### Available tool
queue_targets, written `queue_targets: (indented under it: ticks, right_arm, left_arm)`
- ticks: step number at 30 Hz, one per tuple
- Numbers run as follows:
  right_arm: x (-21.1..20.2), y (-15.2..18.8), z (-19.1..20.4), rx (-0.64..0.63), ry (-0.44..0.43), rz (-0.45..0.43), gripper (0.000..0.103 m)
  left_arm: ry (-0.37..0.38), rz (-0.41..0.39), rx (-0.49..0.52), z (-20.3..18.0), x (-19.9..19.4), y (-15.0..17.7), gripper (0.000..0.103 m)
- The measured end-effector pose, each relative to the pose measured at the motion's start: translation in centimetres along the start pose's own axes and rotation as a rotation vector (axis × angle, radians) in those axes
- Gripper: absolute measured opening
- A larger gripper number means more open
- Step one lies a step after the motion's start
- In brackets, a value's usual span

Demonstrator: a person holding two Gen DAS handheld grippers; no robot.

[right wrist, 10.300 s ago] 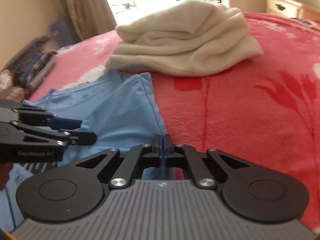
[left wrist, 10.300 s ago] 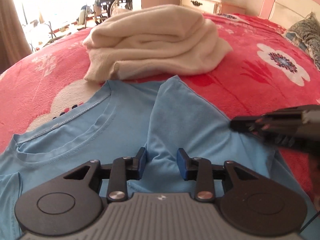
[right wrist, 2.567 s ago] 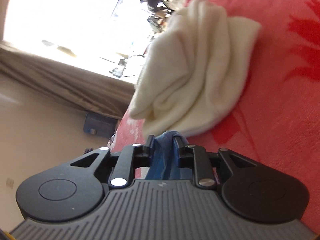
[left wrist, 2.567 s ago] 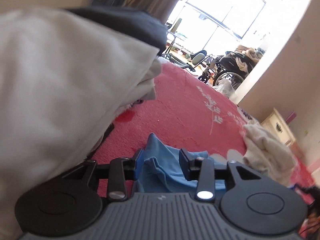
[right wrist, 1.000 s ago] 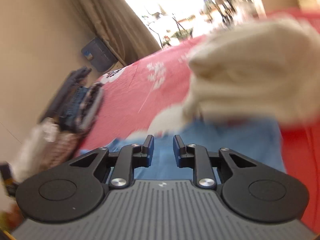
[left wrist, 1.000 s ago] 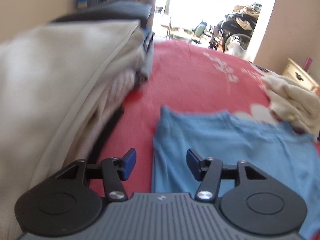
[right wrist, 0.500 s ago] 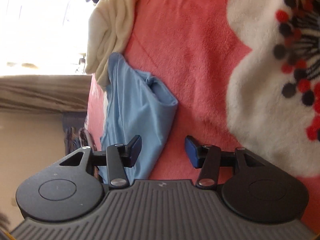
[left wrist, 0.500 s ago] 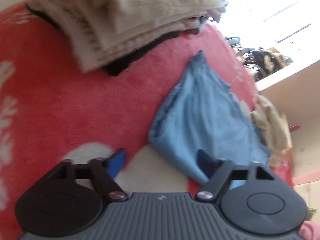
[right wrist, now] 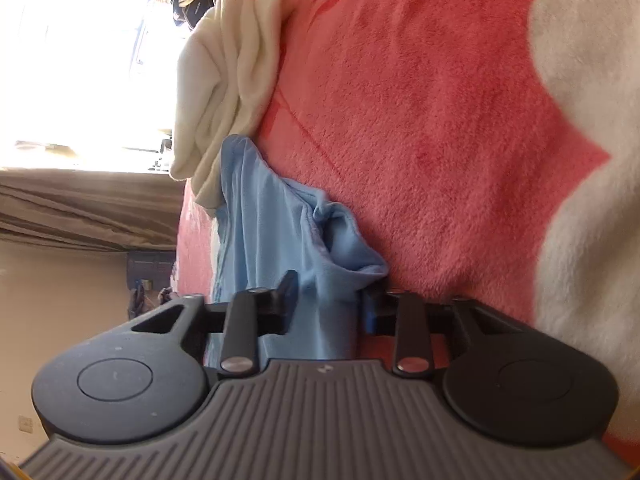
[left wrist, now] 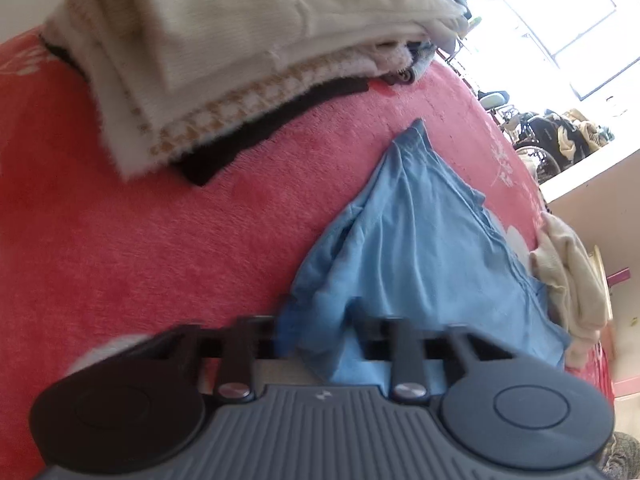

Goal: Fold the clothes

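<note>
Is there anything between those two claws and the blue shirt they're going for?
Nothing visible. A bunched corner of the blue shirt sits directly between the left gripper fingers, and another corner between the right gripper fingers, whose jaws are closing. The folded clothes pile lies apart.
</note>
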State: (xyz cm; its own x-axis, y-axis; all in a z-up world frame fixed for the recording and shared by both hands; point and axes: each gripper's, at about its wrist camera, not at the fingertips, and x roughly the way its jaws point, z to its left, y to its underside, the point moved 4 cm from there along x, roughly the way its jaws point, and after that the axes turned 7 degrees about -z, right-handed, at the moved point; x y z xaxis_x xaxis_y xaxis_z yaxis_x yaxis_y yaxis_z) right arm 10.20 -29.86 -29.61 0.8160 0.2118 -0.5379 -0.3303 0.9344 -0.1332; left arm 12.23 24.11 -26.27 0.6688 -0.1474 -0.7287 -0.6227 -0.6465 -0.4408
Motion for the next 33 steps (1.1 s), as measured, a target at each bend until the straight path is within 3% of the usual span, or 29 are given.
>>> queue_targets:
  ticks: [1,4,7,16,22,25,27,29,30,32,33]
  right_arm:
    - [0.1,0.0,0.1,-0.001,0.012,0.000,0.005]
    - [-1.1,-0.1,0.5,0.004,0.033,-0.036,0.003]
    - [-3.1,-0.3,1.4,-0.030,0.040,-0.059,0.002]
    - [-10.8,1.0,0.7,-0.098,0.035,-0.045,0.002]
    - [-19.9,4.7,-4.2,-0.134,0.080,0.033,0.002]
    - [-23.5,6.3,-6.4,-0.159,0.120,0.049,0.002]
    - [-23.8,7.0,-7.9,-0.146,0.154,0.082,0.005]
    - [-23.2,7.2,-8.9,-0.104,0.191,0.129,0.007]
    - [-22.9,7.2,-9.0,-0.122,0.205,0.149,0.007]
    - [-23.1,7.3,-8.1,-0.261,0.278,0.148,0.014]
    - [-23.5,7.3,-7.3,-0.345,0.315,0.138,0.024]
  left_arm:
    - [-0.004,-0.004,-0.022,0.1,-0.1,0.0,0.006]
    - [-0.007,-0.025,-0.070,0.3,-1.1,-0.3,0.006]
    - [0.016,-0.033,-0.052,0.2,-3.0,-0.8,0.005]
    - [0.051,0.042,0.088,1.5,-11.3,1.1,0.005]
    - [-0.004,0.153,0.187,6.4,-18.9,5.8,0.005]
    - [-0.061,0.199,0.285,7.8,-19.8,8.0,0.006]
    - [-0.105,0.190,0.404,7.6,-19.9,9.0,0.011]
    - [-0.123,0.158,0.499,7.1,-20.3,9.3,0.030]
    - [-0.107,0.142,0.507,6.7,-20.6,9.1,0.034]
    - [-0.095,0.093,0.544,6.0,-21.4,8.4,0.045]
    - [-0.101,0.069,0.570,5.7,-21.7,8.1,0.048]
